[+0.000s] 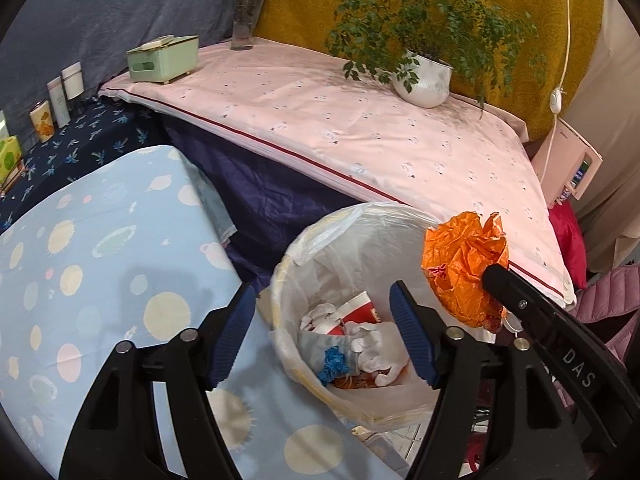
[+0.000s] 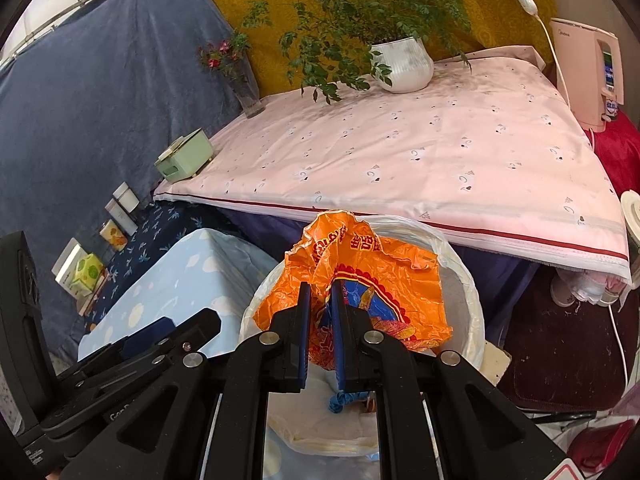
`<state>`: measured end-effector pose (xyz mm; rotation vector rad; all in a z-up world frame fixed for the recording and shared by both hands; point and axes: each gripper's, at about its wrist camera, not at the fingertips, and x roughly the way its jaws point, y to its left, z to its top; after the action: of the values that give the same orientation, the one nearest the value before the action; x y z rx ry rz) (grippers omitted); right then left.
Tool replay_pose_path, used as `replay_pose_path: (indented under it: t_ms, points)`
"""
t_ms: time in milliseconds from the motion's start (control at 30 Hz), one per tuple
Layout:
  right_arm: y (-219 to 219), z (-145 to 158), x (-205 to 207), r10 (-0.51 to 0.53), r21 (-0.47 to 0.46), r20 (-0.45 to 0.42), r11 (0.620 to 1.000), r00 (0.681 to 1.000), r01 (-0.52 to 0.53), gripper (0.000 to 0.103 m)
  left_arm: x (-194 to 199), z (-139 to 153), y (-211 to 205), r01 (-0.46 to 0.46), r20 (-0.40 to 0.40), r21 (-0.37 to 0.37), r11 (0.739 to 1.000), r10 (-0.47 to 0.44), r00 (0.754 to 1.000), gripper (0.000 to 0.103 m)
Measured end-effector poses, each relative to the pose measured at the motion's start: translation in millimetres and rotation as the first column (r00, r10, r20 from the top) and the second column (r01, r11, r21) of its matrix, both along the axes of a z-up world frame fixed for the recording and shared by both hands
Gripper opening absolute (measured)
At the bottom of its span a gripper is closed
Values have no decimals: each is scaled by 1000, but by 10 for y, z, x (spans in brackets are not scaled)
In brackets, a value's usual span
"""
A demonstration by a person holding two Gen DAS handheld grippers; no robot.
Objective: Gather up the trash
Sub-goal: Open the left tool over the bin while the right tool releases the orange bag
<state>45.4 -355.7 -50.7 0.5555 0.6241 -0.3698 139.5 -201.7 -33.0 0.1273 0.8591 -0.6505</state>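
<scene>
A white bin [image 1: 288,264] lined with a clear bag stands between the light blue cloth and the pink-covered table. Inside lie crumpled white tissues [image 1: 372,340], a red-and-white carton [image 1: 360,308] and a blue scrap [image 1: 332,364]. My left gripper [image 1: 322,300] hangs over the bin's mouth, open, with nothing between its blue pads. My right gripper [image 2: 320,292] is shut on a crumpled orange plastic bag [image 2: 380,264], held above the bin's rim [image 2: 468,280]. In the left wrist view the orange bag [image 1: 460,264] hangs at the bin's right edge, from the right gripper's black fingers [image 1: 520,304].
A pink-clothed table [image 1: 360,128] behind the bin carries a potted plant [image 1: 426,80], a green box [image 1: 164,58] and a flower vase [image 1: 244,20]. A light blue dotted cloth [image 1: 100,260] lies left of the bin. Small boxes [image 1: 60,96] line the far left; a pink appliance [image 2: 588,72] stands right.
</scene>
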Motion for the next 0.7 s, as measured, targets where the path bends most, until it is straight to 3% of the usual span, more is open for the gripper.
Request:
replay_pose_path:
  t_ms: [167, 300, 400, 633, 700]
  points:
    - [44, 0, 125, 19, -12, -21, 1000, 1000, -19, 13, 54, -22, 145, -28, -2, 7, 1000, 28, 1000, 68]
    - [135, 17, 217, 41, -30, -25, 999, 999, -42, 16, 80, -33, 259, -59, 1, 9, 998, 59, 998, 77]
    - [188, 35, 260, 54, -39, -24, 998, 998, -55, 19, 92, -25, 346, -81, 11, 10, 997, 81, 997, 77]
    - [316, 95, 281, 80, -52, -21, 995, 997, -81, 35, 93, 18, 498, -113, 32, 15, 993, 113, 993, 80]
    - [353, 120, 261, 90, -63, -25, 994, 996, -92, 39, 62, 32, 531, -114, 45, 21, 993, 113, 993, 85]
